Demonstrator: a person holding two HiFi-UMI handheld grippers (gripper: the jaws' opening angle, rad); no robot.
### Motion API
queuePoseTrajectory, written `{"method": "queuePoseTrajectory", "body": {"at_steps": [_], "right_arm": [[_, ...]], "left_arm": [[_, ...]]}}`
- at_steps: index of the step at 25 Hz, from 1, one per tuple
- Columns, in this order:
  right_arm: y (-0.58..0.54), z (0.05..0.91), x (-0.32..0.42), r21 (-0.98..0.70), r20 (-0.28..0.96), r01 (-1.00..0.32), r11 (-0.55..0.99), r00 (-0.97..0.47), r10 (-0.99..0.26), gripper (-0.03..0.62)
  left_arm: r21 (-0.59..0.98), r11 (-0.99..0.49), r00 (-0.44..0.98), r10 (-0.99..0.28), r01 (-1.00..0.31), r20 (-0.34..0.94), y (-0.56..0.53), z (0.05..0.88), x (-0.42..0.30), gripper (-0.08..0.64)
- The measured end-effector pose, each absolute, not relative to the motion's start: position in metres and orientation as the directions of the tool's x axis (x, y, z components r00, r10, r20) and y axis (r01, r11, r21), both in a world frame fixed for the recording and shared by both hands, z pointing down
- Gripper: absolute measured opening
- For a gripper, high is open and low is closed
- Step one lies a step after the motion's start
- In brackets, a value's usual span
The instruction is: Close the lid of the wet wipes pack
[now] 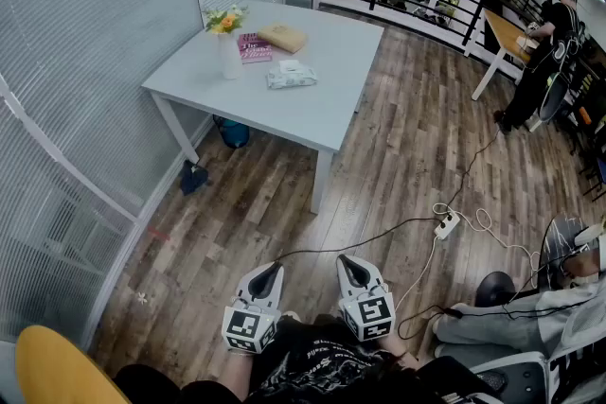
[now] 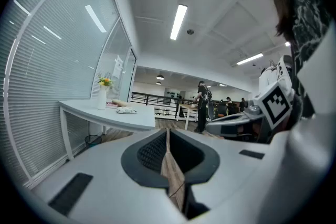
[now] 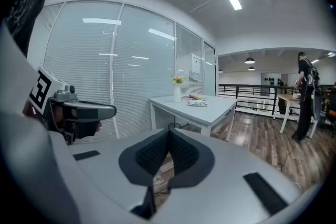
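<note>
The wet wipes pack [image 1: 292,74] lies on the light grey table [image 1: 312,114] far ahead, beside a pink book [image 1: 253,47] and a white vase of flowers [image 1: 227,38]. Its lid is too small to make out. Both grippers hang low near my body, well short of the table. My left gripper [image 1: 276,268] and right gripper [image 1: 346,260] are both shut, with nothing between the jaws. In the left gripper view the pack [image 2: 126,110] shows small on the table beyond the closed jaws [image 2: 167,135]. The right gripper view shows the pack [image 3: 198,104] past its own closed jaws [image 3: 169,137].
A tan bundle [image 1: 282,38] lies at the table's far side, a blue bin [image 1: 234,132] under it. Cables and a power strip [image 1: 447,224] cross the wood floor. A person [image 1: 544,52] stands at a desk on the right; another sits at lower right [image 1: 530,317]. Glass wall with blinds on the left.
</note>
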State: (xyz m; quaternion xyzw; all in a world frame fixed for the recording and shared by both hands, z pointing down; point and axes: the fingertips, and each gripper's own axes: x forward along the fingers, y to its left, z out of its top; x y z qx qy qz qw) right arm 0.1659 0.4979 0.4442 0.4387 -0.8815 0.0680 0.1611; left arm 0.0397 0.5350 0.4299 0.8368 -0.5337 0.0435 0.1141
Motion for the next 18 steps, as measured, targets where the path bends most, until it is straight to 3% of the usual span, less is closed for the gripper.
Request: {"method": "queuePoseTrajectory", "body": {"at_steps": [18], "right_arm": [[0.428,0.470,0.188,-0.064,0.369,-0.858,0.510,-0.495,-0.787,-0.002]], "left_arm": [[0.201,-0.361,0.403,-0.884,-0.910,0.238,0.461,0.448,0.017,0.021]]}}
